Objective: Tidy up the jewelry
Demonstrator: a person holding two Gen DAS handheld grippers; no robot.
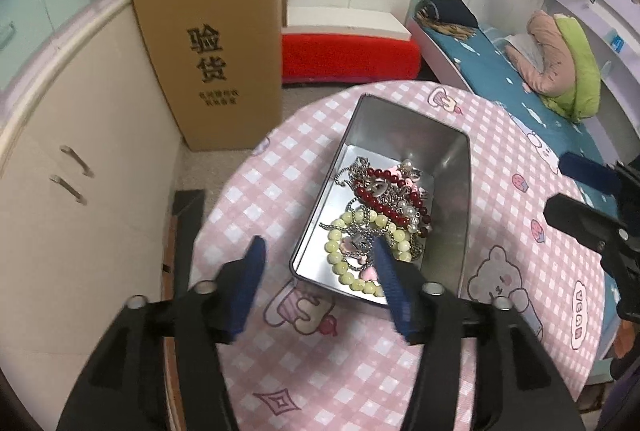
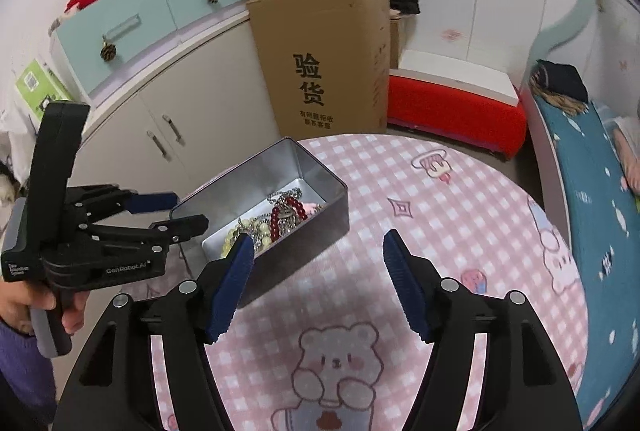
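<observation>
Jewelry (image 1: 380,215) lies heaped in an open rectangular silver metal tin (image 1: 452,167), which sits on a round table w/ pink-and-white checked cloth printed w/ cartoon bears (image 1: 520,159). Heap contents: dark red bead strand (image 1: 374,197), pale yellow-green bead strand (image 1: 352,271), silver chains, a few pearl-like beads, small pink charms. All pieces sit toward the near end of the tin in the left wrist view; far end of the tin floor is bare metal.

Left gripper (image 1: 320,251): black frame, blue ribbed pads, jaws apart, nothing clamped. Its right-side pad overlaps the near edge of the tin and the yellow-green beads in that view; contact cannot be confirmed. Its left-side pad is outside the tin, over the cloth. In the right wrist view the same tool approaches the tin from the left, held by a hand (image 2: 52,307) w/ purple sleeve.

Right gripper (image 2: 318,243): jaws wide, empty, over bare cloth just beside the tin's right-hand wall. One pad overlaps the tin's near corner in the view; touching or not cannot be told.

Bkgd: tall brown cardboard box w/ black printed characters (image 2: 320,71), cream cabinet (image 1: 80,151), red cushioned bench (image 1: 348,59), bed w/ teal sheet (image 2: 588,171).
</observation>
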